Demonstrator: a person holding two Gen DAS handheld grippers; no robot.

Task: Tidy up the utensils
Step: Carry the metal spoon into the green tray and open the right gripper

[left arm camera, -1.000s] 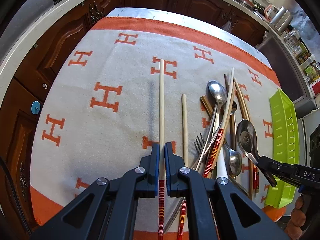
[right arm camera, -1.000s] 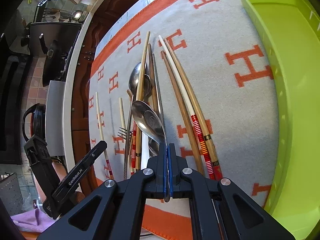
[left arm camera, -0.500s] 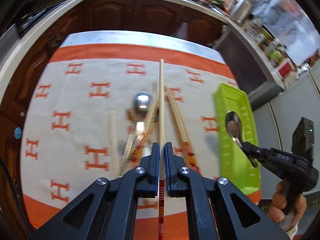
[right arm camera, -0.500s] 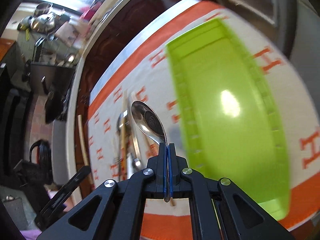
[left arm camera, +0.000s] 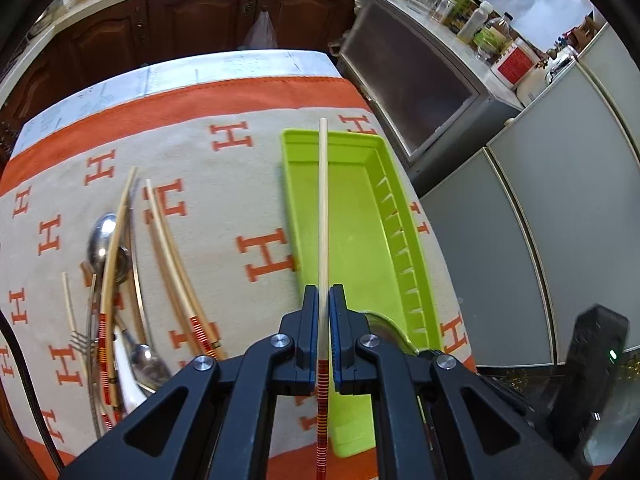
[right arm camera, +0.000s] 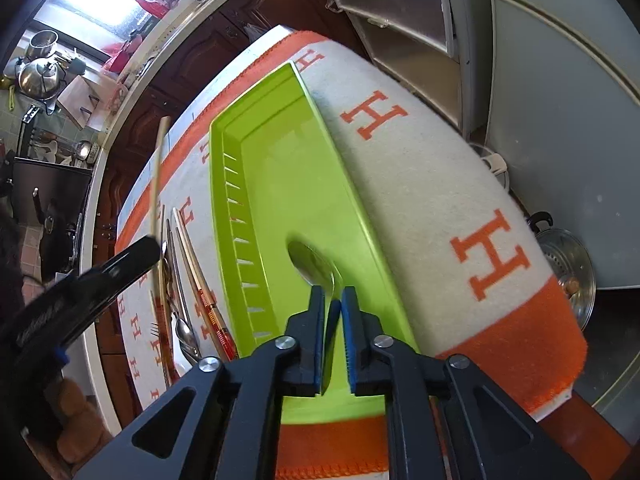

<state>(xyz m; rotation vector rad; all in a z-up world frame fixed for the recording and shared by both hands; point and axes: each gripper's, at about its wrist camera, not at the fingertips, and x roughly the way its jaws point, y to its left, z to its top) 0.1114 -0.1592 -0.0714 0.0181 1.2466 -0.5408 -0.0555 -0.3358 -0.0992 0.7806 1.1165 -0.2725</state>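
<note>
My left gripper (left arm camera: pixel 324 294) is shut on a pale chopstick (left arm camera: pixel 323 208) with a red-striped end, held above the lime green tray (left arm camera: pixel 360 216). My right gripper (right arm camera: pixel 333 300) has its jaws slightly parted around a steel spoon (right arm camera: pixel 314 266) whose bowl rests low inside the tray (right arm camera: pixel 280 184). The handle still lies between the pads. The left gripper (right arm camera: pixel 80 280) and its chopstick (right arm camera: pixel 157 176) show at the left of the right wrist view. Loose spoons, a fork and chopsticks (left arm camera: pixel 116 280) lie in a pile left of the tray.
A grey and orange H-patterned blanket (left arm camera: pixel 240 184) covers the table. A metal cabinet (left arm camera: pixel 420 80) and grey panels stand right of the table. A steel pot lid (right arm camera: pixel 568 272) sits low beyond the table's right edge. Dark wood cupboards line the back.
Both grippers have swung right from the utensil pile to the tray. The right jaws have opened slightly and the spoon has dropped into the tray. The left keeps its chopstick.
</note>
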